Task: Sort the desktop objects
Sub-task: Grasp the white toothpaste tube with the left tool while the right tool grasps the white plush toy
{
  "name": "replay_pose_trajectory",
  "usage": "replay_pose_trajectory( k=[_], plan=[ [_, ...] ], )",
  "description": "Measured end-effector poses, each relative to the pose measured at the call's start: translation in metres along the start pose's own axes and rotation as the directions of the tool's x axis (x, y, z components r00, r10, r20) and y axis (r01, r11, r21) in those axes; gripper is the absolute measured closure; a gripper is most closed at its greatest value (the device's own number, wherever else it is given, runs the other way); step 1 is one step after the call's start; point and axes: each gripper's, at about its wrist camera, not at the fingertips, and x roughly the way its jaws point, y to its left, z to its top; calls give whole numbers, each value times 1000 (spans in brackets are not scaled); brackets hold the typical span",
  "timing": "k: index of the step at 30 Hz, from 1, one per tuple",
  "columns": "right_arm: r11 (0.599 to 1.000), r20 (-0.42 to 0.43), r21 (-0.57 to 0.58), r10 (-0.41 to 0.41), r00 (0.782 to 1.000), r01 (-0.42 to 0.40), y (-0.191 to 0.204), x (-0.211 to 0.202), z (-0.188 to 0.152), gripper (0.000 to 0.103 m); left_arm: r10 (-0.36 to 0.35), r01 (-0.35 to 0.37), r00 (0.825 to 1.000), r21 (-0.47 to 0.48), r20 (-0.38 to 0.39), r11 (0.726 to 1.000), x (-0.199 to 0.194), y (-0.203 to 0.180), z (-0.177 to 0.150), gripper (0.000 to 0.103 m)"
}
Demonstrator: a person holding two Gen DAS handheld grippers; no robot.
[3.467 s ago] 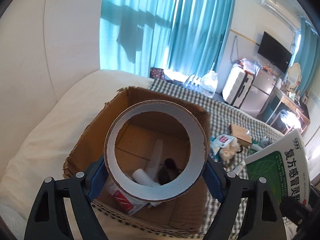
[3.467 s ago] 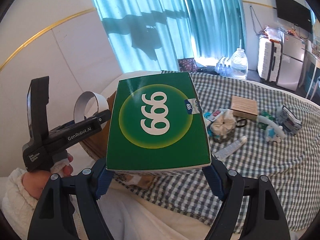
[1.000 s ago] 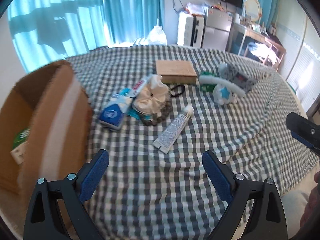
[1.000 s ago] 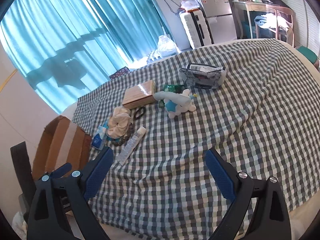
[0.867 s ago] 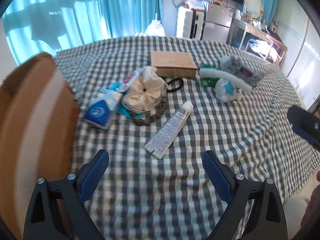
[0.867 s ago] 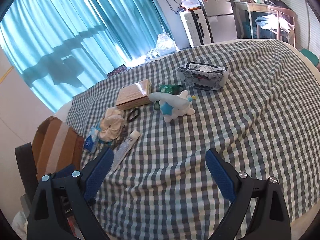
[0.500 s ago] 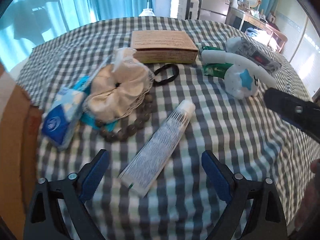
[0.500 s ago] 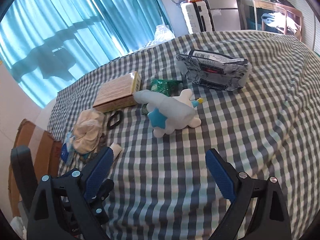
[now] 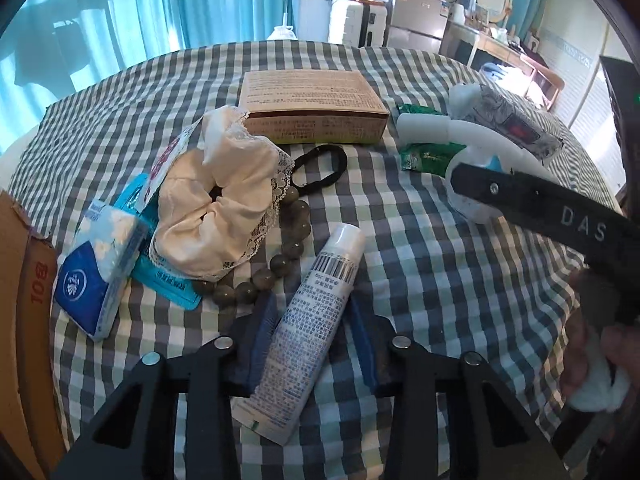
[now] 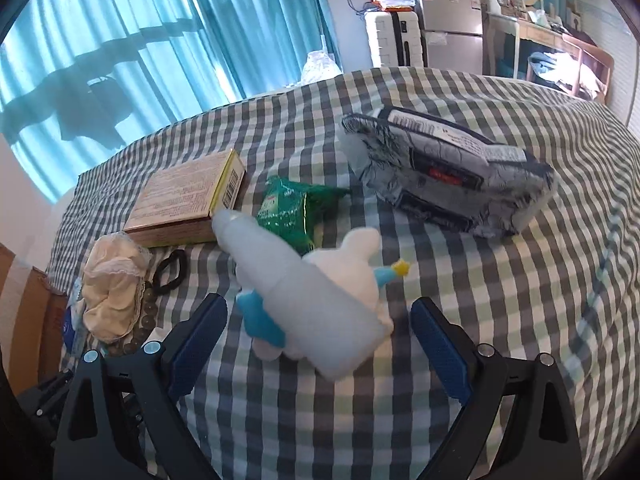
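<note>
A white tube (image 9: 312, 312) lies on the checked cloth (image 9: 440, 280), its cap pointing away from me. My left gripper (image 9: 312, 340) is low over it and its jaws are closing, with the blue pads (image 9: 260, 336) against the tube's sides. A white plush toy (image 10: 304, 296) with a blue star and long ears lies between the fingers of my right gripper (image 10: 320, 344), which is open wide and not touching it. In the left wrist view, one black right-gripper finger (image 9: 520, 204) crosses over the plush (image 9: 460, 132), and a person's hand (image 9: 592, 360) holds that gripper.
Beyond the tube lie a cream scrunchie (image 9: 216, 216), a bead bracelet (image 9: 280, 264), a black hair tie (image 9: 320, 172), a blue tissue pack (image 9: 96, 280), a brown box (image 9: 312, 108), a green packet (image 10: 292, 208) and a grey patterned pack (image 10: 448, 176). A cardboard box (image 9: 20, 320) stands at the left.
The tape roll and green box held earlier are gone from the grippers. Both grippers have dropped towards the cloth; the left jaws closed in on the tube, and the right now straddles the plush.
</note>
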Motion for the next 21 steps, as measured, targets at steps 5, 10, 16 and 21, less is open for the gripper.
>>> replay_pose_trajectory(
  k=[5, 10, 16, 21],
  plan=[
    [999, -18, -17, 37, 999, -37, 1, 1, 3, 34, -1, 1, 1000, -10, -12, 1000, 0, 1, 8, 71],
    [998, -22, 5, 56, 998, -56, -4, -15, -2, 34, -2, 1, 1000, -28, -23, 1000, -10, 7, 4, 75],
    [996, -42, 30, 80, 996, -78, -6, -44, -16, 34, -19, 19, 1000, -54, -5, 998, -36, 10, -1, 78],
    [990, -29, 56, 130, 991, -128, -2, -79, -26, 34, -28, 30, 999, -58, 36, 998, -69, 10, -3, 78]
  ],
)
